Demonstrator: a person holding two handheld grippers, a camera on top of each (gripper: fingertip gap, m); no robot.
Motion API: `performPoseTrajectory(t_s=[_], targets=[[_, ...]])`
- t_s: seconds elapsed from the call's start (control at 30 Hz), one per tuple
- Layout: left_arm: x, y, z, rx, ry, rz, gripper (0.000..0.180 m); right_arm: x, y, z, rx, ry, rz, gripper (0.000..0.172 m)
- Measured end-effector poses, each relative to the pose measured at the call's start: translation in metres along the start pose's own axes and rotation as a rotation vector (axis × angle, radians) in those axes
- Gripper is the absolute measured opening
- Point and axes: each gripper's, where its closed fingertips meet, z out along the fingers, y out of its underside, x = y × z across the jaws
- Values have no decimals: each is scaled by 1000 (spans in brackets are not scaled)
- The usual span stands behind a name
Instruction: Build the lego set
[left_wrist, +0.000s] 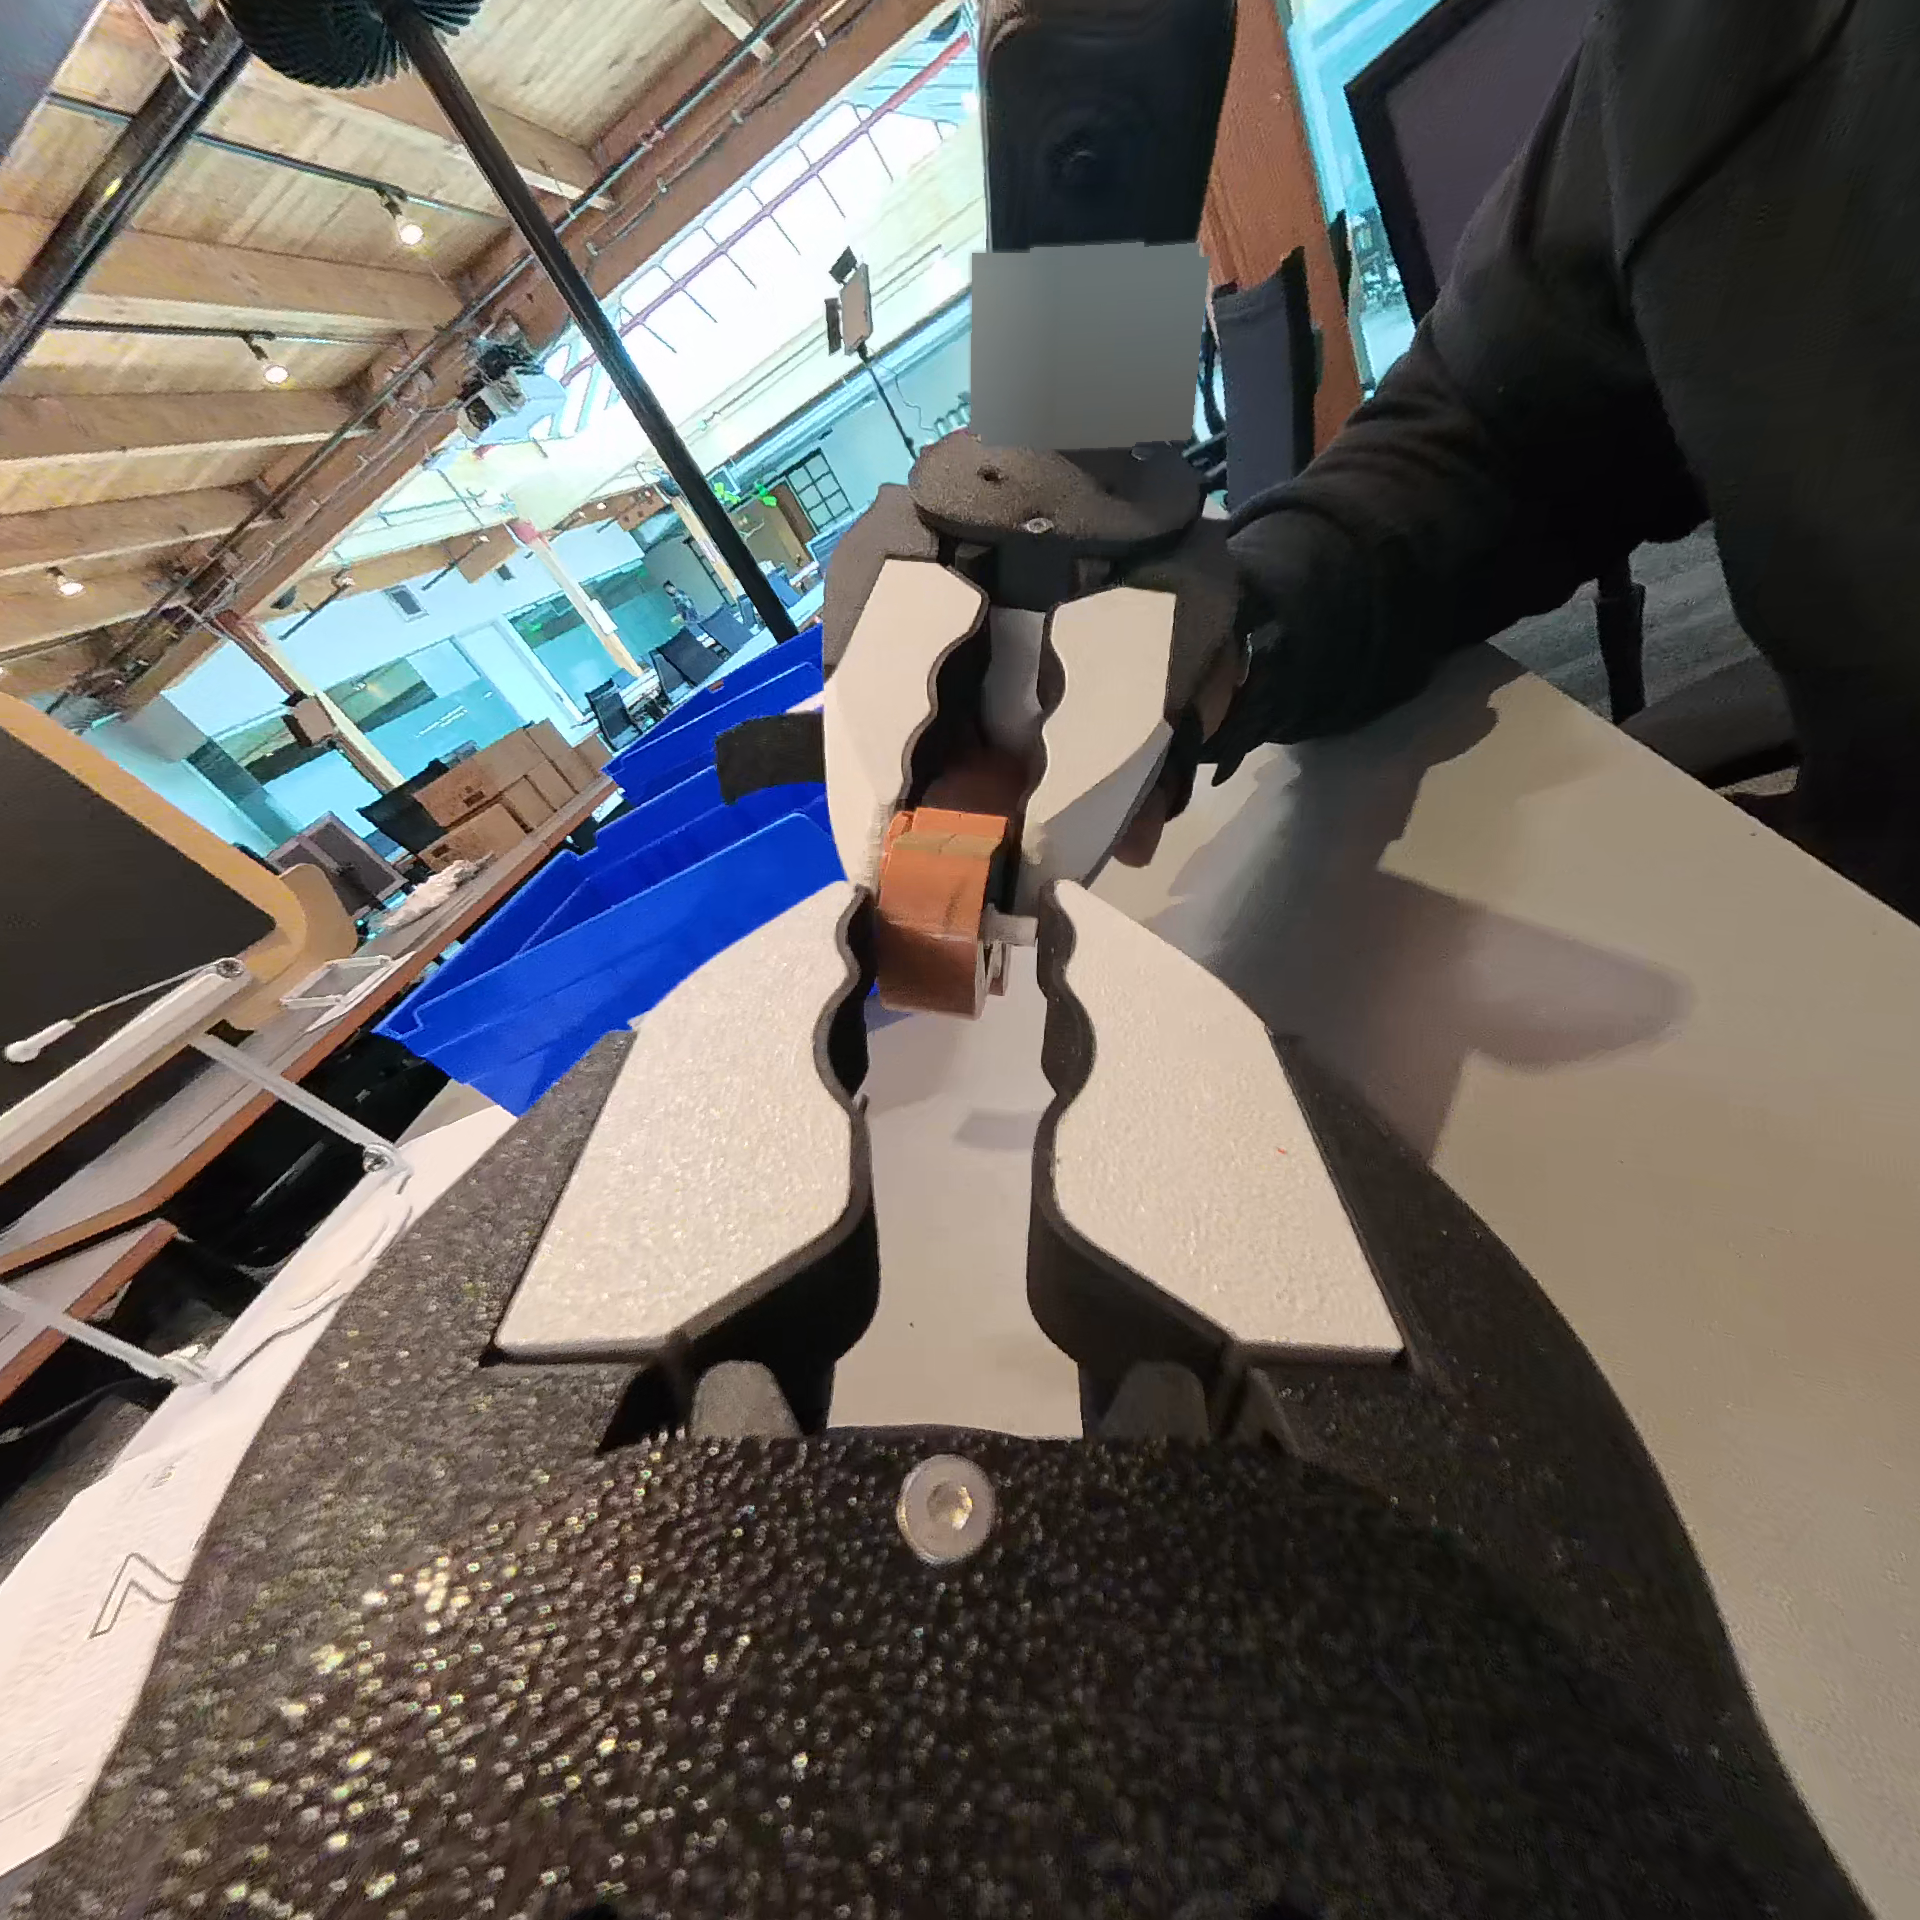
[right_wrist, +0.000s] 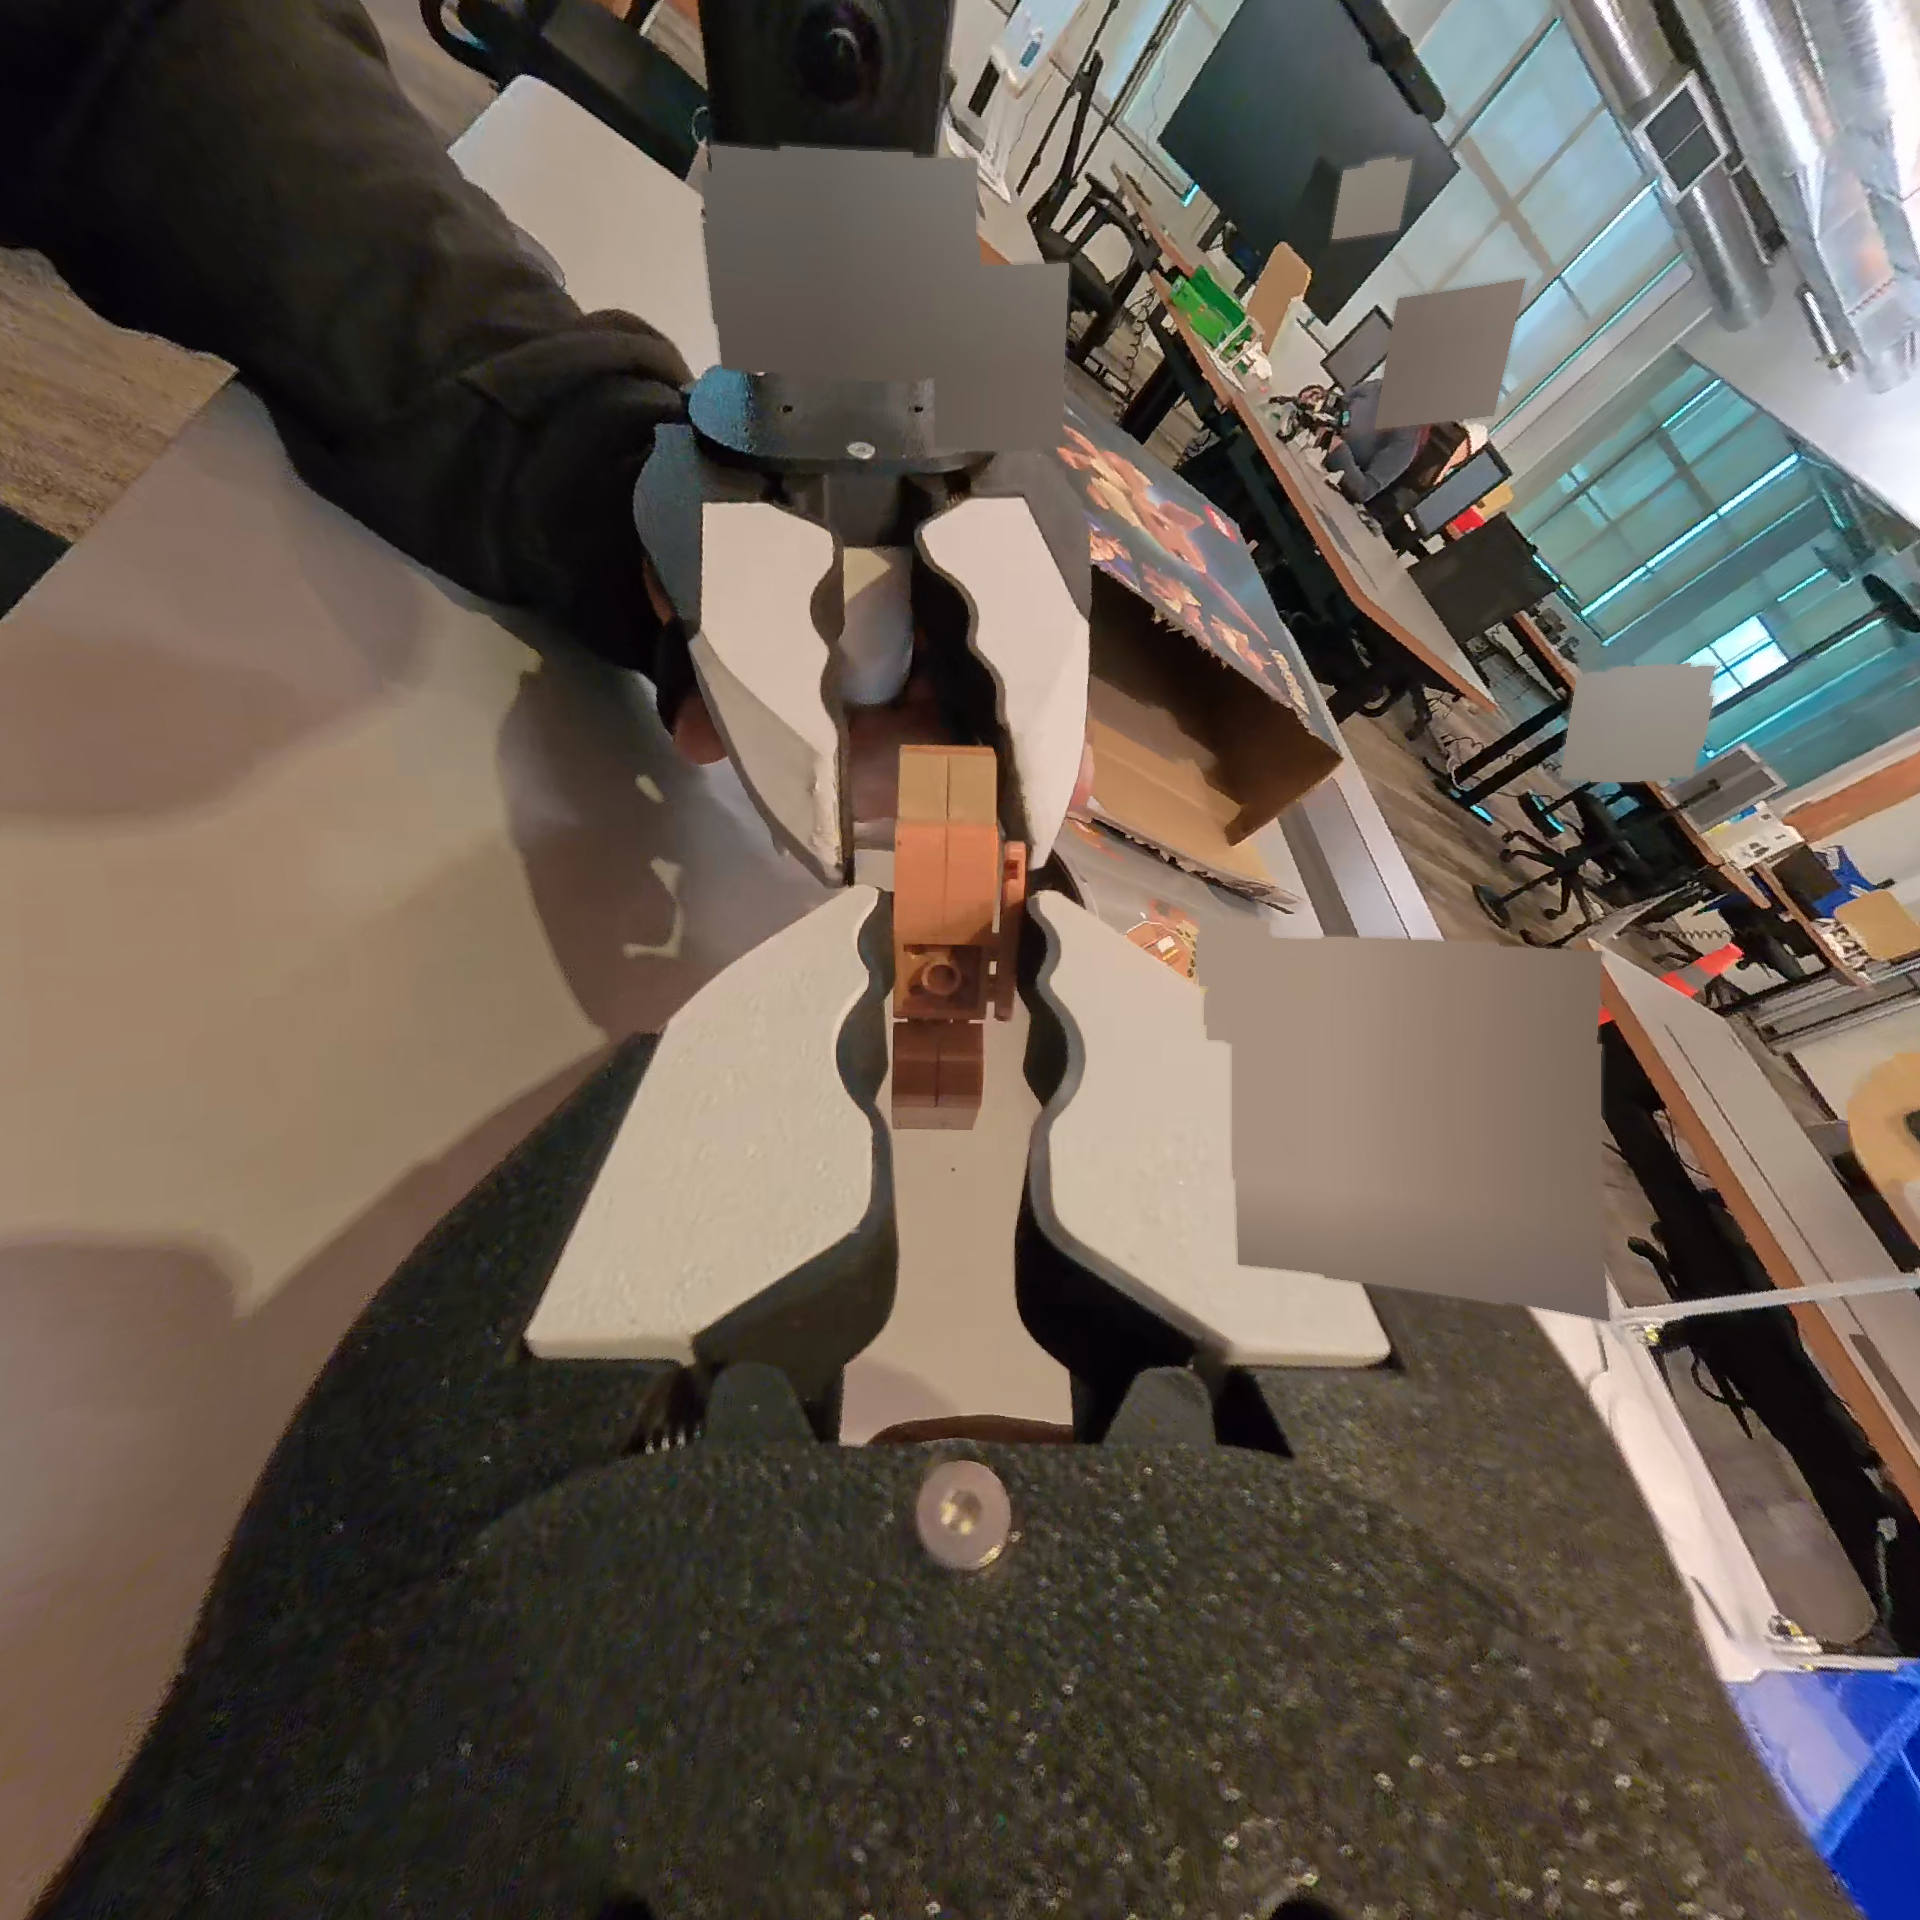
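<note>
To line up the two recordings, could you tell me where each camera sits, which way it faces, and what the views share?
Left wrist view: sits on the left gripper, looking along its fingers over the white table at the right gripper, blue bins beside; a dark-sleeved arm shows.
Right wrist view: sits on the right gripper, facing the left gripper, a cardboard box and office desks behind; a dark sleeve shows.
Shared: the brown brick figure between both grippers, which face each other.

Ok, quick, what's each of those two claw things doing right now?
Left gripper: jaws closed on one end of the orange-brown brick model.
Right gripper: jaws closed on the same brick model, from the opposite end.
</note>
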Motion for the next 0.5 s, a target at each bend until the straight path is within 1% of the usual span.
performPoseTrajectory(t_s=[0.33, 0.5], targets=[[7, 6, 1, -87, 30, 36, 27, -5, 2, 1, -36, -27, -57, 22], [9, 7, 1, -100, 48, 29, 27, -7, 3, 0, -36, -44, -58, 22]])
